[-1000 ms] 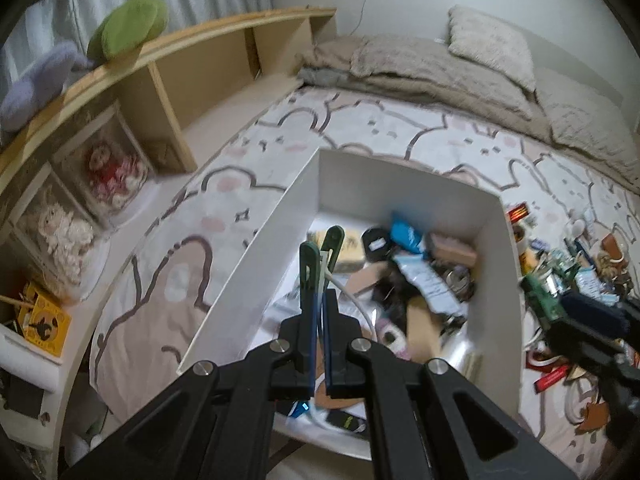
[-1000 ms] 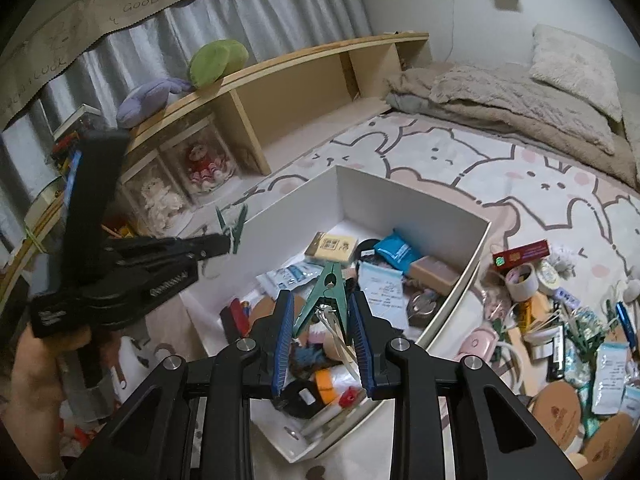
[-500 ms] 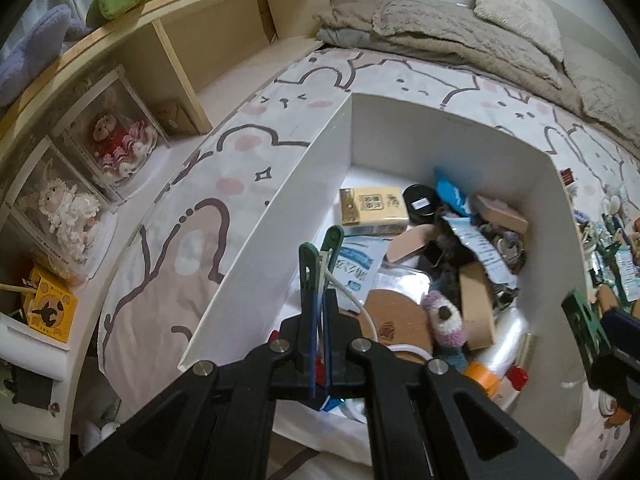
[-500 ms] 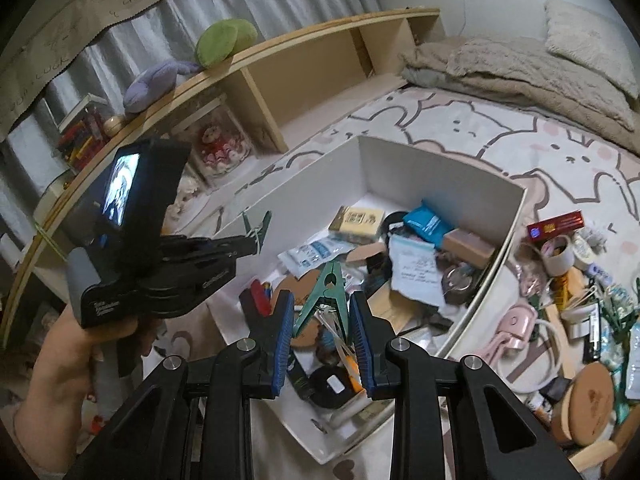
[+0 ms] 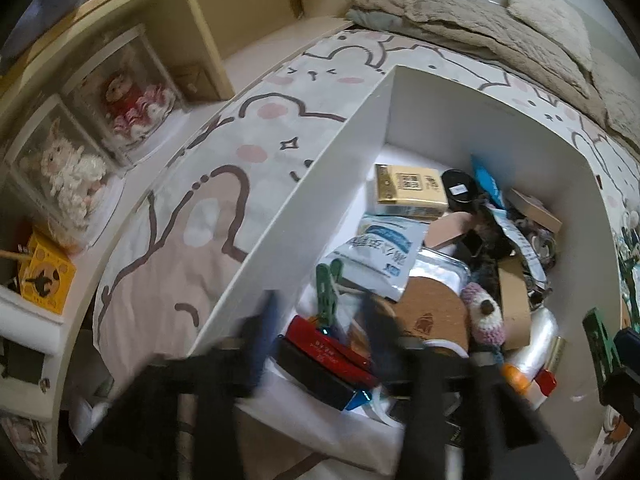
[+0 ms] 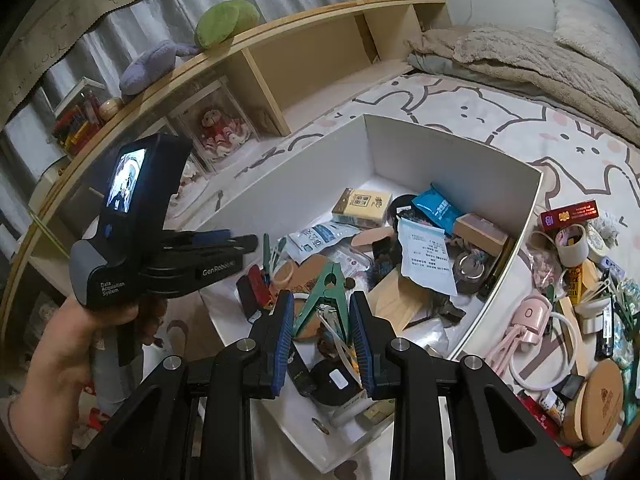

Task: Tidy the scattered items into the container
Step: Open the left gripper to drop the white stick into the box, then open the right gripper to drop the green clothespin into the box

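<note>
The left wrist view is taken from close above the near left corner of the white box [image 5: 304, 184], angled steeply downward along blurred fingers. The right wrist view is taken from farther back and higher, angled less steeply, with the left gripper [image 6: 256, 242] included. The box interior, the patterned bedcover [image 6: 500, 120] and the wooden shelf [image 5: 248, 12] are shared.

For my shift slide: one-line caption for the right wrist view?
Right gripper holds a green plastic clothespin over the cluttered white rectangular box, beside the opening left gripper.
</note>
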Tool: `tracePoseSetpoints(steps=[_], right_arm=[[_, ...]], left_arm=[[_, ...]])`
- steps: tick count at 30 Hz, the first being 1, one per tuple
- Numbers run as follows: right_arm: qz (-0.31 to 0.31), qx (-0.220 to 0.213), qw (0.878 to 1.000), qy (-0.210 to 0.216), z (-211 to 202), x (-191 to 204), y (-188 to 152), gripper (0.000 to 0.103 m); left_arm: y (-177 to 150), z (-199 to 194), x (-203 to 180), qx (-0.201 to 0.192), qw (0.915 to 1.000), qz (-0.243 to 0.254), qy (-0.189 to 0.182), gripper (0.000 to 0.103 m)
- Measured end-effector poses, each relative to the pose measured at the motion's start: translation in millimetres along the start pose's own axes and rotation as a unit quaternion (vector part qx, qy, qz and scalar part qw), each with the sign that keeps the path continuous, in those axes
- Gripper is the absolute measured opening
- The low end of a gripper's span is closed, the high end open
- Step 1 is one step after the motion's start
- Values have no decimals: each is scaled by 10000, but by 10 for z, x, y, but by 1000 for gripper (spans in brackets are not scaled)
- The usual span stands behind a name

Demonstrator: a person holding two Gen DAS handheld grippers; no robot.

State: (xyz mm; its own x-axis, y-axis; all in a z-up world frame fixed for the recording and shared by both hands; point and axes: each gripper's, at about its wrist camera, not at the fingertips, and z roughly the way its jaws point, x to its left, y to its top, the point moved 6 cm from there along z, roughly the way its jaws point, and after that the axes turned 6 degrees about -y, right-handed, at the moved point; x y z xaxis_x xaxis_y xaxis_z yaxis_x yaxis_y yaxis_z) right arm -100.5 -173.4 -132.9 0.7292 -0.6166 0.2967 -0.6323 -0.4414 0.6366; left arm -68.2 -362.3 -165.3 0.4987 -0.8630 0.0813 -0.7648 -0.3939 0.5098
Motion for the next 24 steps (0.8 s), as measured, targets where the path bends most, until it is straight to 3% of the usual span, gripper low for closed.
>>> tracePoseSetpoints(steps=[24], right_arm=[[-126,206,9997,101,153,-1,-98,29]], left_arm=[[-18,-53,-82,-22,9998,162,-90,48]])
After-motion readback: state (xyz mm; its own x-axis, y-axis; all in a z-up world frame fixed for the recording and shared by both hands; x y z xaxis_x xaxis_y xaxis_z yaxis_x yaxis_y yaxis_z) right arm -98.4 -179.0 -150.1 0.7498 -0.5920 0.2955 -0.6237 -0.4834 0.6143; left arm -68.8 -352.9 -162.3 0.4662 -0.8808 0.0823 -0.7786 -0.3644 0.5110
